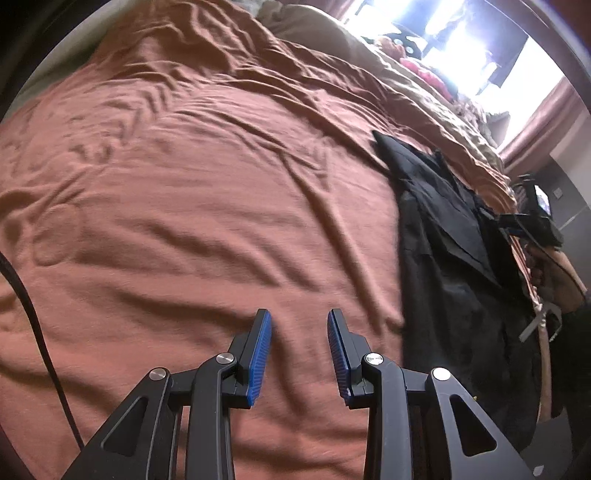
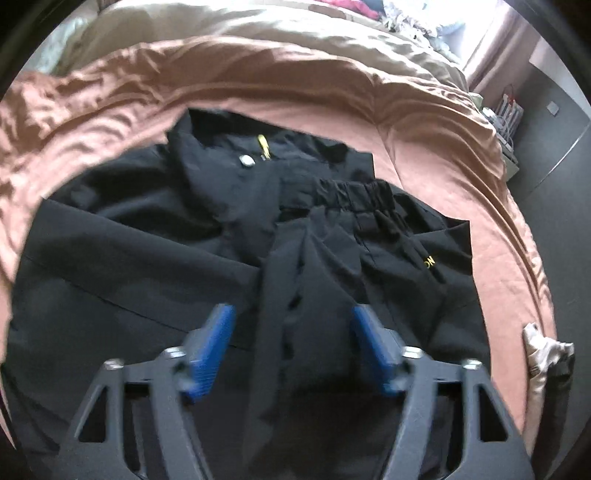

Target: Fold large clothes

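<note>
A large black garment (image 2: 155, 251) lies spread on the rust-brown bed cover, with a collar, a yellow tag and a white button near its far end. Black trousers with an elastic waistband (image 2: 354, 192) and yellow lettering lie on its right part. My right gripper (image 2: 291, 314) is open just above the dark cloth, holding nothing. My left gripper (image 1: 299, 317) is open over bare bed cover, with the black clothes (image 1: 454, 236) off to its right. The right gripper's body (image 1: 532, 221) shows at the far right of the left wrist view.
The rust-brown bed cover (image 1: 184, 184) is wrinkled all over. A beige duvet (image 2: 258, 33) lies bunched at the far side. A black cable (image 1: 33, 314) hangs at the left. A bright window with pink curtains (image 1: 535, 122) is beyond the bed. A pale cloth strap (image 2: 543, 354) hangs at the right.
</note>
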